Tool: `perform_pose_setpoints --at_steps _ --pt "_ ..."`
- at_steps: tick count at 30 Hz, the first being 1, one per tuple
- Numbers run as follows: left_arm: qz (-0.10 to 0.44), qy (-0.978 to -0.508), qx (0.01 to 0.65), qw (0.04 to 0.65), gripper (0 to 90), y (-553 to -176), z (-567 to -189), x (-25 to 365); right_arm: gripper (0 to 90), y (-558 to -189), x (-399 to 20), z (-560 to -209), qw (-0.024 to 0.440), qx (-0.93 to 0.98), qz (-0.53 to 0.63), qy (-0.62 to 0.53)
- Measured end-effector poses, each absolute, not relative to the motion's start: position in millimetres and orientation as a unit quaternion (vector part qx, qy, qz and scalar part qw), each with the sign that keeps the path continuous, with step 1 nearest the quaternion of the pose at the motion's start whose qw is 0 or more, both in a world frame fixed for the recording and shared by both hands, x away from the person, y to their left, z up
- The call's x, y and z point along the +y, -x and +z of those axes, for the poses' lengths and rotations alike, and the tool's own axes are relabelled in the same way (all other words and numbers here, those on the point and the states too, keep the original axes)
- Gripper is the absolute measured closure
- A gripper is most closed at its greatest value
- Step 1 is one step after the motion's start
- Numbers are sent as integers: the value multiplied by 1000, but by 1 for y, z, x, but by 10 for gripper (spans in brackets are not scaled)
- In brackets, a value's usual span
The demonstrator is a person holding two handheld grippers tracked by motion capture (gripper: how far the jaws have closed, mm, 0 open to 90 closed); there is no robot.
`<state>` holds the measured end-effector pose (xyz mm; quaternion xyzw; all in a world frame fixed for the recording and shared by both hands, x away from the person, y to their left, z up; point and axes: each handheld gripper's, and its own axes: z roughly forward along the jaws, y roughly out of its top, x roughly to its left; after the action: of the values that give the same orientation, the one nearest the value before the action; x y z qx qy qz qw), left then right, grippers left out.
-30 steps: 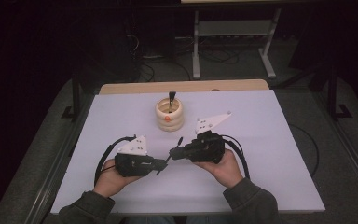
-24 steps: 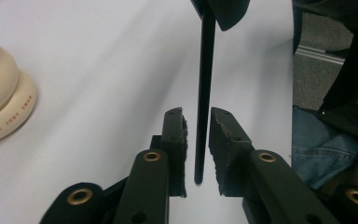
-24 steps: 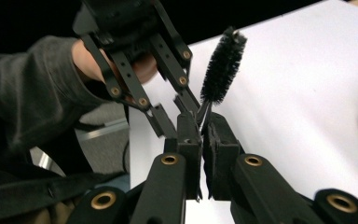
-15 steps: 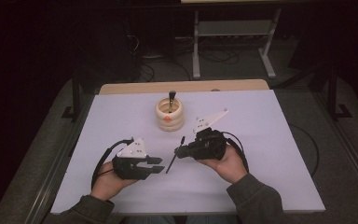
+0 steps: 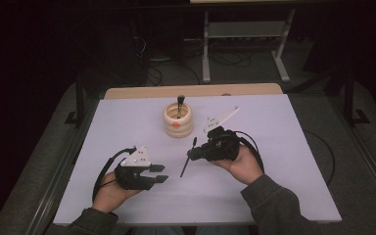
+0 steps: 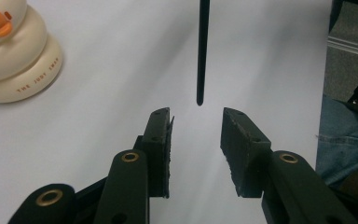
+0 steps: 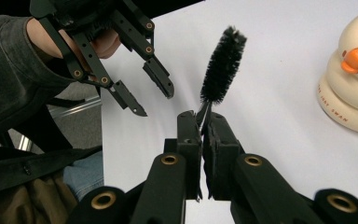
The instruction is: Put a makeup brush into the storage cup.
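My right gripper (image 5: 191, 155) (image 7: 204, 119) is shut on the stem of a thin black brush (image 5: 183, 170) (image 7: 223, 65). It holds the brush just above the white table, bristles toward the far side. The bare stem end (image 6: 200, 56) points at my left gripper (image 5: 159, 174) (image 6: 196, 119) (image 7: 154, 103). That gripper's jaws have just been opening; they stand apart a short way from the stem tip, with nothing between them. A cream ringed holder with an orange duck bill (image 5: 178, 120) (image 6: 14, 56) (image 7: 354, 93) stands at the table's far middle with another brush (image 5: 180, 104) upright in it.
The white table top (image 5: 284, 142) has a wooden strip (image 5: 191, 91) along its far edge and metal rails at both sides. Behind it on the dark floor stand a metal frame (image 5: 245, 44) and loose cables. The person's sleeves come in from the bottom edge.
The left gripper, earlier closed on the brush's lower end beside the right gripper, has let go, opened and drawn back to the left. The right gripper keeps the brush.
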<state>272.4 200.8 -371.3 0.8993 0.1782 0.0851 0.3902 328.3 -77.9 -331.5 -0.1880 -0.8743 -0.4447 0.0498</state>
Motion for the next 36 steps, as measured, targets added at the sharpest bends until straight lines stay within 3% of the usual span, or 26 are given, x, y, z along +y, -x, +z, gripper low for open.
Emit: perform_pose_setpoints --at_steps 36 --pt "95 -896 193 389 585 -270 -373 210 849 -364 -78 -303 25 -887 -420 189"
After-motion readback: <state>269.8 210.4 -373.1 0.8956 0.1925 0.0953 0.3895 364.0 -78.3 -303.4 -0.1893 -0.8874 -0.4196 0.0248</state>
